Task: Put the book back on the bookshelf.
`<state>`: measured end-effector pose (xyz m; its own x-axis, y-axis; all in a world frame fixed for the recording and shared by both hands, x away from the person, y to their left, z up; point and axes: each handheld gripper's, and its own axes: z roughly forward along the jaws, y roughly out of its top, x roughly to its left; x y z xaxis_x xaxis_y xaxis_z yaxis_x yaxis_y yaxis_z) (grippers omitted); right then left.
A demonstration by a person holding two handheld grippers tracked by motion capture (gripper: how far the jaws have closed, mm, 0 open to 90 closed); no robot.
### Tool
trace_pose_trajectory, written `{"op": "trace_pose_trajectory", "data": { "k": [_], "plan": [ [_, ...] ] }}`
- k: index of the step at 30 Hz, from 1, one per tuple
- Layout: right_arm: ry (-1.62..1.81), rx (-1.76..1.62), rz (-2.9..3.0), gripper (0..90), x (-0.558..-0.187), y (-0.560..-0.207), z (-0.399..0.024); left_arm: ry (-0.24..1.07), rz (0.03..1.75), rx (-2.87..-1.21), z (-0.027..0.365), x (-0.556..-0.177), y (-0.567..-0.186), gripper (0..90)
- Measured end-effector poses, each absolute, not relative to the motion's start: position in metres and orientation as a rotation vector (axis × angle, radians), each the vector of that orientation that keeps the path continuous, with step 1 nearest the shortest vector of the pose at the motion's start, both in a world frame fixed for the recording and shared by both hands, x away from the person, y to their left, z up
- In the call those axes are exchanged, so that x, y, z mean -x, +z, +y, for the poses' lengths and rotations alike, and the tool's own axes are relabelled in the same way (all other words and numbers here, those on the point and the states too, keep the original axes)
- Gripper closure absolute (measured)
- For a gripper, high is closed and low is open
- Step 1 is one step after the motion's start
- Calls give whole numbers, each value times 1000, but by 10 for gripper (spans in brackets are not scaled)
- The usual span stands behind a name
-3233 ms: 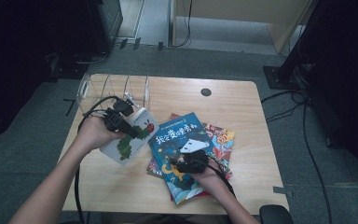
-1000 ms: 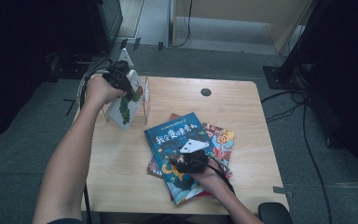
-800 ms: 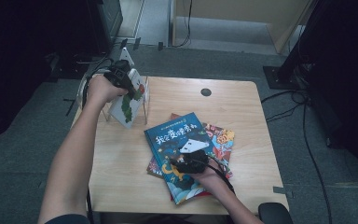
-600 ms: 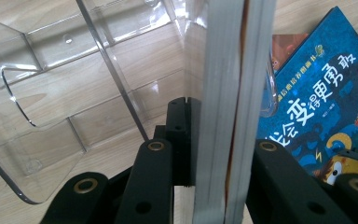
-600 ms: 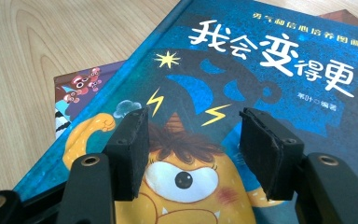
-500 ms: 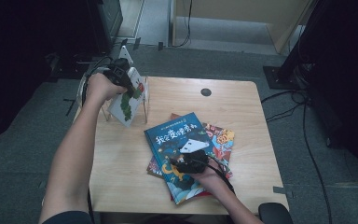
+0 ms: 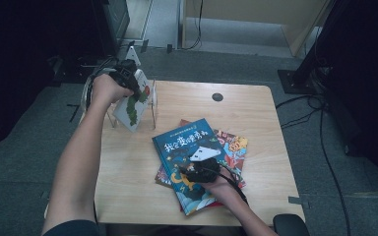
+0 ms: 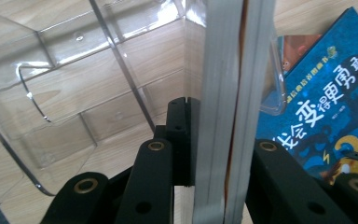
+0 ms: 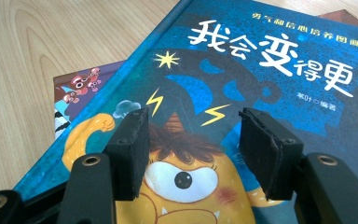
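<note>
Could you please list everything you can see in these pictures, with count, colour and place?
Table: one, light wood, centre of the high view.
Clear rack: one, transparent plastic, far left corner of the table.
White book: one, white cover with green and red picture, upright at the rack, clamped in the left gripper.
Blue book: one, blue with a yellow monster, top of the pile at the table's near middle.
Books beneath it: at least one, multicoloured, exact count hidden.
Floor cables: several, black, right of the table.
Left gripper: black, shut on the white book.
Right gripper: black, open over the blue book.

White book (image 7: 134,101) tilts upright in the clear rack (image 7: 152,104) at ten o'clock; blue book (image 7: 189,157) lies flat, centre.
</note>
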<state>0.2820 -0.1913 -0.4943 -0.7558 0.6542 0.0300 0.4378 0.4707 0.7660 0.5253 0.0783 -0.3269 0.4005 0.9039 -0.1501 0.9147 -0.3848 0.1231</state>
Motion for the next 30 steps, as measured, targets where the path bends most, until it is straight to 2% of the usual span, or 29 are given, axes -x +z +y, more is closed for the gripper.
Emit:
{"op": "trace_pose_trajectory", "data": {
  "k": [18,30],
  "plan": [
    [1162,-936,2453,437,-282,-494,-191,-72,1641,-2505,64,-543,-345,770],
    [1162,-936,2451,442,-282,-494,-191,-62,1632,-2484,72,-541,-352,780]
  ]
}}
